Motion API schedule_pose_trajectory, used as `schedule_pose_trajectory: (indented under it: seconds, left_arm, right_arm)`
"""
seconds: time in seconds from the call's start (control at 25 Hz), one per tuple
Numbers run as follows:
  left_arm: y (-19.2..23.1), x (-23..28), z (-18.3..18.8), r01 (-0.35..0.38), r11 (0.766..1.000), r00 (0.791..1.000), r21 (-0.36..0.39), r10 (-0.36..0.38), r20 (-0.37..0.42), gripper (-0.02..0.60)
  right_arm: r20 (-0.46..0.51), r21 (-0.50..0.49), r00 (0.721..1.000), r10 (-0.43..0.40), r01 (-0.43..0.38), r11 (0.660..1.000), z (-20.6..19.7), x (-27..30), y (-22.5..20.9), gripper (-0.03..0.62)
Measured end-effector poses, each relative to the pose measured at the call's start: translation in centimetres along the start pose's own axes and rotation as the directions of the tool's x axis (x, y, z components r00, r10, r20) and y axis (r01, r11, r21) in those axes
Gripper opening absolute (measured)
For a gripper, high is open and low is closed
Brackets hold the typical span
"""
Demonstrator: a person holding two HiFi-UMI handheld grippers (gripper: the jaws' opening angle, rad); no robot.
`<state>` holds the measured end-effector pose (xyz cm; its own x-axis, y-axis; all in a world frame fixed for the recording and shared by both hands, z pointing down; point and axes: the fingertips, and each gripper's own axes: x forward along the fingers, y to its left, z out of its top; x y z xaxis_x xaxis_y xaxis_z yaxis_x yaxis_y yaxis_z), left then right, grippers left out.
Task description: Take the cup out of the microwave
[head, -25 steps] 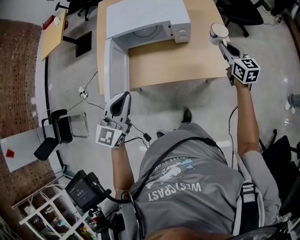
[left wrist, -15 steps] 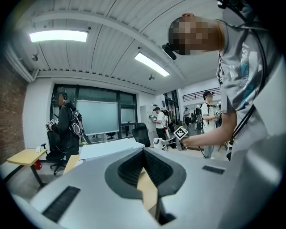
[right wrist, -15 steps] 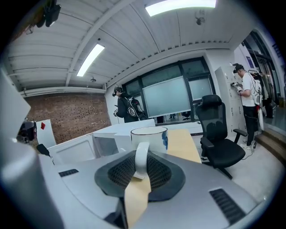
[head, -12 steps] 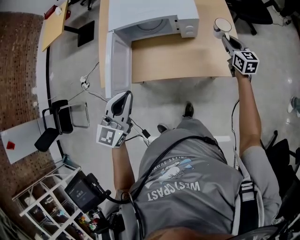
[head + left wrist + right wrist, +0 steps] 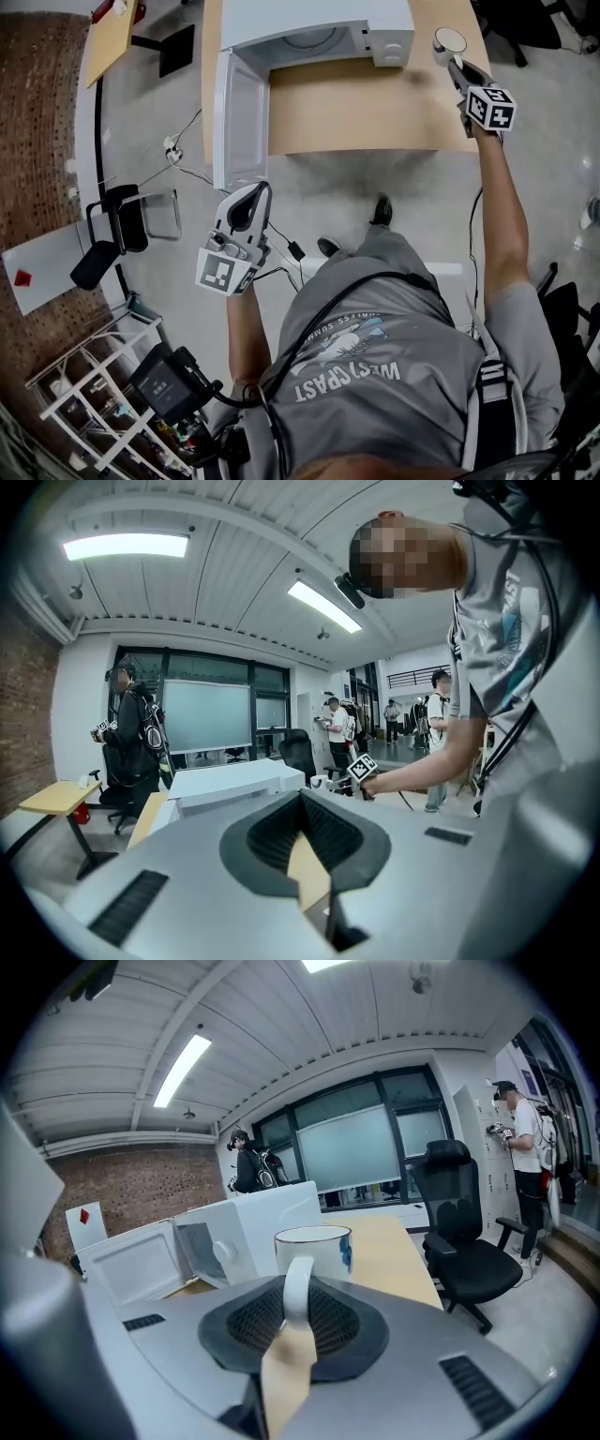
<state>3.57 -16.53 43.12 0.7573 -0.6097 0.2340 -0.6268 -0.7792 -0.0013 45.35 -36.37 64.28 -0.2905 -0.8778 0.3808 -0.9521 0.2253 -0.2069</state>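
Where the head view begins nearest, person's grey T-shirt [image 5: 375, 375]: cables run across the back.

Left gripper [image 5: 251, 190]: held out over the grey floor [image 5: 375, 187], just short of the microwave door [image 5: 239, 117]. Fingers pressed together, nothing between them.

Microwave door: white, swung fully open, reaching past the near edge of the surface [image 5: 375, 108].

Surface: pale wood, bare across its middle.

Right gripper [image 5: 456, 66]: on an arm stretched forward to the surface's far right corner. Fingers pinching the handle [image 5: 296, 1288] of the cup [image 5: 449, 41].

Cup: white mug, dark rim, blue mark on its side, upright. It is outside the microwave [image 5: 319, 23] and just to the right of it. Whether its base touches the surface cannot be told.

Microwave: white, at the far edge of the surface, cavity open toward the person.

Farthest, in the right gripper view: black office chair [image 5: 464, 1232], brick wall [image 5: 131, 1190].
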Motion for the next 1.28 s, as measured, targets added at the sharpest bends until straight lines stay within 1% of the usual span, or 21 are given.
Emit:
schedule_pose_trajectory:
  seconds: [0.16,0.28,0.52,0.68,0.84,1.12,1.28]
  left_arm:
    - [0.4,0.5,-1.1,0.007,1.000,1.000,-0.003,-0.007,-0.021,0.041]
    - [1.0,0.9,-1.2,0.016,1.000,1.000,-0.015,-0.017,-0.022,0.043]
    - [0.8,1.6,-1.2,0.012,0.999,0.999,-0.041,-0.014,-0.042,0.042]
    - [0.5,2.1,-1.2,0.053,0.998,0.998,-0.038,-0.054,-0.032,0.042]
    - [0.6,1.9,-1.1,0.055,0.996,0.998,-0.065,-0.056,-0.013,0.042]
    - [0.0,1.6,-1.4,0.055,0.995,0.998,-0.085,-0.057,-0.022,0.041]
    - [0.8,1.8,-1.7,0.054,0.993,0.998,-0.101,-0.057,-0.028,0.041]
  right_arm:
    - [-0.016,-0.009,1.000,-0.006,0.006,1.000,-1.1,1.8,-0.6,0.072]
    - [-0.025,-0.010,1.000,-0.008,0.008,1.000,-1.4,3.5,-0.6,0.072]
    - [-0.045,-0.007,0.999,0.028,-0.028,1.000,-1.9,6.5,-0.5,0.072]
    - [-0.065,0.018,0.998,-0.014,0.015,1.000,-2.5,6.7,-2.0,0.072]
    - [-0.095,0.024,0.993,-0.064,0.067,0.997,-3.4,6.9,-3.1,0.072]
    - [-0.102,0.019,0.992,-0.077,0.079,0.997,-4.7,7.1,-3.7,0.072]
    - [-0.062,0.031,0.996,-0.060,0.062,0.998,-4.2,8.1,-3.0,0.072]
